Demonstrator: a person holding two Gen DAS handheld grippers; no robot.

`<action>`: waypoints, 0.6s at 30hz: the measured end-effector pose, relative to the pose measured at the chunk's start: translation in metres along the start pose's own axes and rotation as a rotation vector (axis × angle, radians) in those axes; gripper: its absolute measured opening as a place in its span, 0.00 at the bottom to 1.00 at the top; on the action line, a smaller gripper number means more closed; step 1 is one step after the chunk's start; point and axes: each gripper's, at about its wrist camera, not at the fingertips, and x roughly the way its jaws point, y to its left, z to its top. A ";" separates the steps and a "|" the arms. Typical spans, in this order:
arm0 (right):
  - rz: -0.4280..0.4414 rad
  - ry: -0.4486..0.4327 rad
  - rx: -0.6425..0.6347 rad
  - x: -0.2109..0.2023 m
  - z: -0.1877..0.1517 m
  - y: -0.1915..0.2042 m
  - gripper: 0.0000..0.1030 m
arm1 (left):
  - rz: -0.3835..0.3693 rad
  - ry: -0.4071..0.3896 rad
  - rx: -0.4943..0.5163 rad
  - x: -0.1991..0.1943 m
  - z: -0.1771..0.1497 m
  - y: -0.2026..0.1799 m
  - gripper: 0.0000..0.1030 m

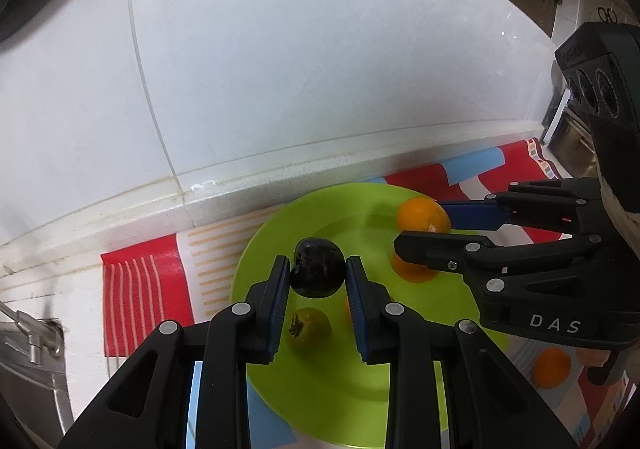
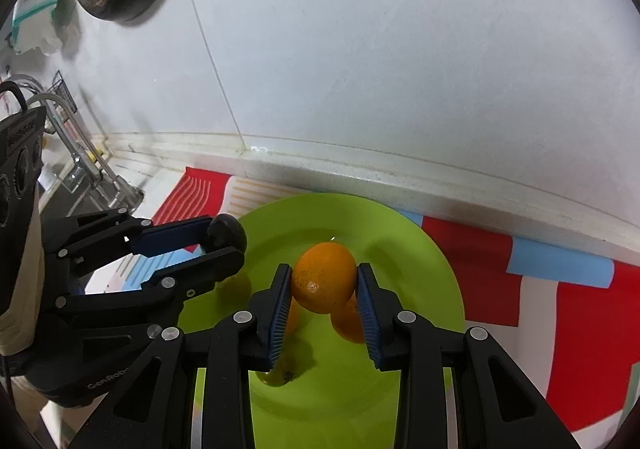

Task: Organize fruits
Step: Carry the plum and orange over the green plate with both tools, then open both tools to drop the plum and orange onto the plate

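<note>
Dark fruit (image 1: 318, 269): clamped in left gripper (image 1: 318, 272), above green plate (image 1: 360, 389).
Orange (image 2: 324, 277): clamped in right gripper (image 2: 324, 283), above plate.
Done: three fruits on plate.
Remaining: release both; one orange (image 1: 552, 367) beside plate.

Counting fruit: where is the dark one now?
The dark fruit is gripped in the left tongs, held over the green plate, left of the orange in the right tongs.
</note>
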 end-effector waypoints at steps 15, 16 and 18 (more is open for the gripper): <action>-0.014 -0.005 0.011 0.003 -0.001 -0.001 0.35 | 0.011 0.006 -0.014 0.000 -0.001 0.002 0.37; -0.015 -0.008 0.015 0.001 -0.001 -0.001 0.35 | 0.013 0.000 -0.017 -0.004 -0.002 0.002 0.37; -0.018 -0.017 0.015 -0.005 -0.001 0.000 0.35 | 0.029 -0.008 -0.019 -0.011 -0.002 0.001 0.37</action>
